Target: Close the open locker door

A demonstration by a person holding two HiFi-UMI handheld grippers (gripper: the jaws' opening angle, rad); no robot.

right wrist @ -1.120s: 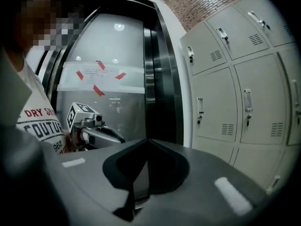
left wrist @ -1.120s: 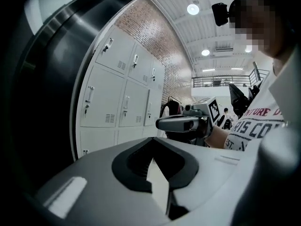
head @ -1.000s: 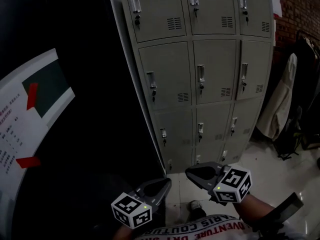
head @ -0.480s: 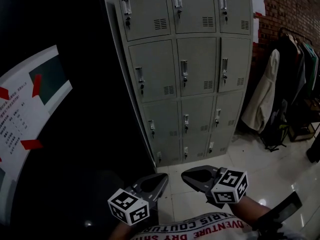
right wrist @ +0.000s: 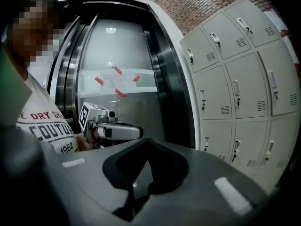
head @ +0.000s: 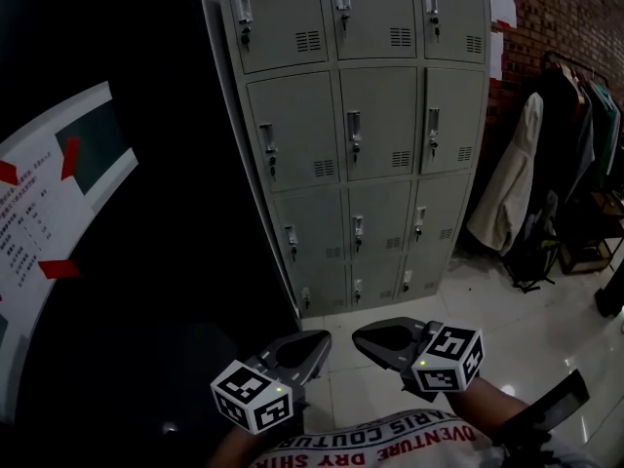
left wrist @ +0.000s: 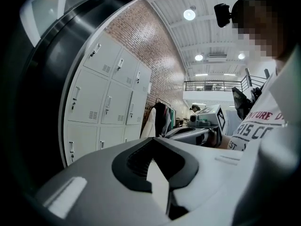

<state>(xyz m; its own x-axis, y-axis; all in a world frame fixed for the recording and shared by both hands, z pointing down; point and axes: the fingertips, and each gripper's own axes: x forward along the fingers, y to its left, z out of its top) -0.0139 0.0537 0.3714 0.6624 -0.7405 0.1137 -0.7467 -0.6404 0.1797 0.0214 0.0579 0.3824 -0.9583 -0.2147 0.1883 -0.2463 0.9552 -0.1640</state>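
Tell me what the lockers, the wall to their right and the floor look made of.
Lockers: likely painted sheet metal, matte grey, with pressed vent slots and metal handles.
Wall: bare red brick, with mortar lines showing.
Floor: probably polished tile or stone, pale and glossy, reflecting light.

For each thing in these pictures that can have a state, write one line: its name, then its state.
locker doors: all those in view shut
left gripper: shut, holding nothing
right gripper: shut, holding nothing
ceiling lights: on
coats: hanging beside the lockers
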